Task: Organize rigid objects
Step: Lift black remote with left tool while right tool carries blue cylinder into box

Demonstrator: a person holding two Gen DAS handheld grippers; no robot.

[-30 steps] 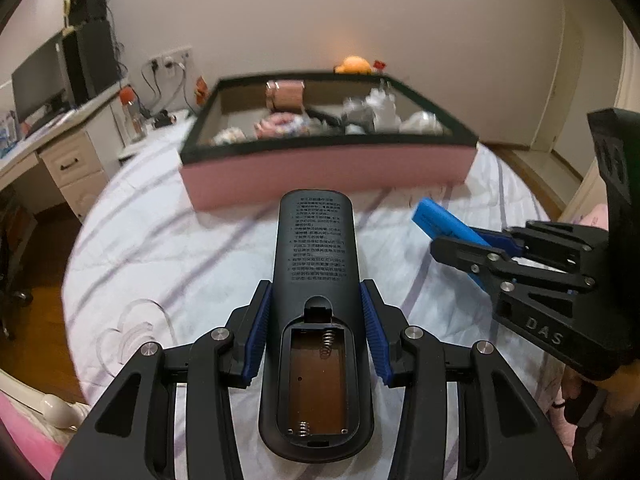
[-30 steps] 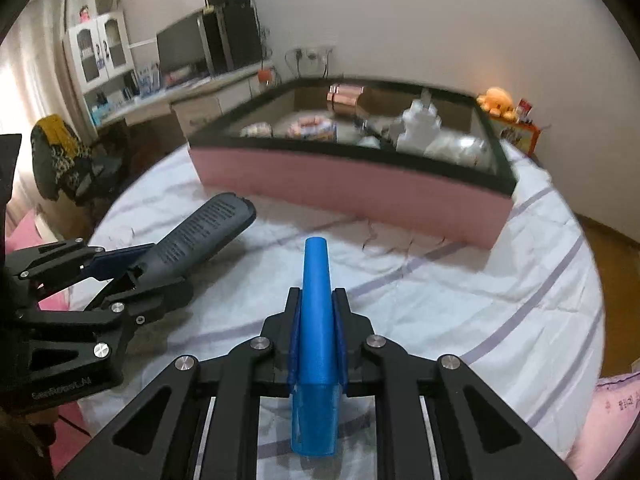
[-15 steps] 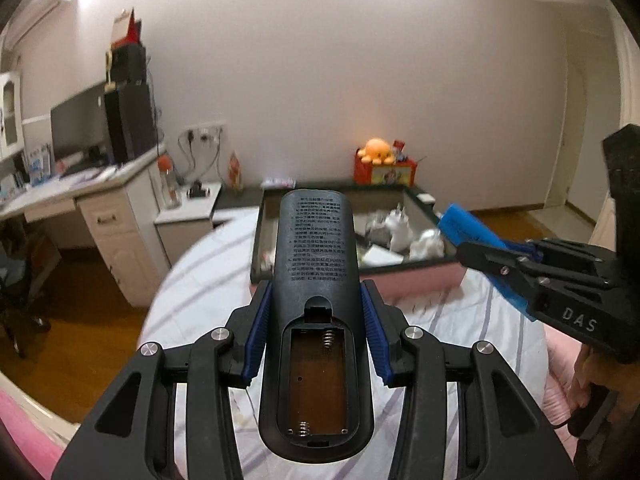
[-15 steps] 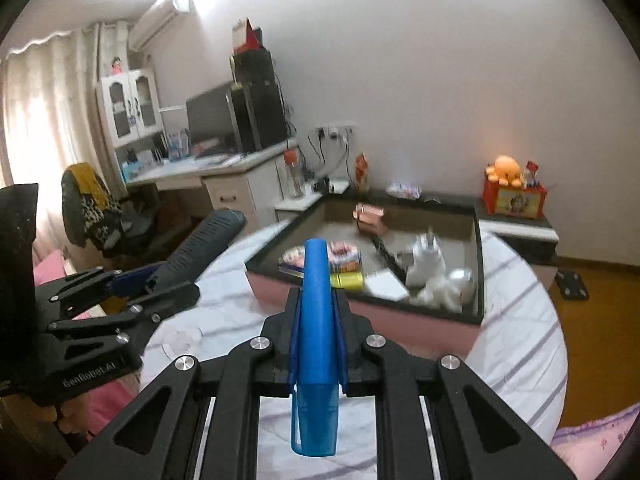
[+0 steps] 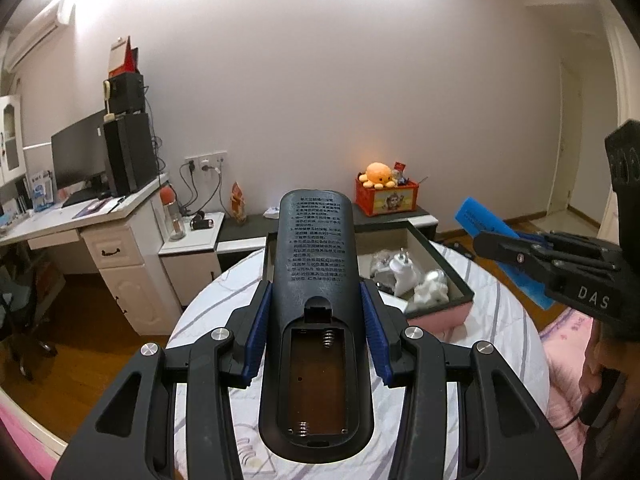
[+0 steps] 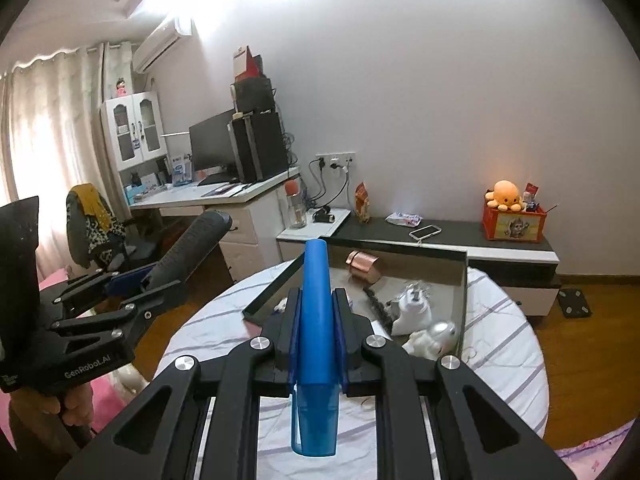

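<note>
My left gripper (image 5: 316, 320) is shut on a black remote control (image 5: 316, 280), back side up with its battery bay open and empty. It also shows at the left of the right wrist view (image 6: 188, 252). My right gripper (image 6: 316, 332) is shut on a flat blue case (image 6: 316, 320); it shows at the right of the left wrist view (image 5: 496, 240). Both are held high above the round table. The pink box with a black rim (image 6: 464, 280) sits below and ahead, holding a copper cup (image 6: 362, 266), a white plug (image 6: 412, 312) and other items.
The round table has a white striped cloth (image 6: 500, 360). A white desk (image 6: 224, 196) with monitor and computer tower stands at left. A low black cabinet (image 6: 460, 236) along the wall carries a phone and an orange toy box. A chair (image 6: 92, 224) is at far left.
Both grippers have risen well above the table with their objects still held. The box, close ahead before, now lies lower and farther, and the room has come into view.
</note>
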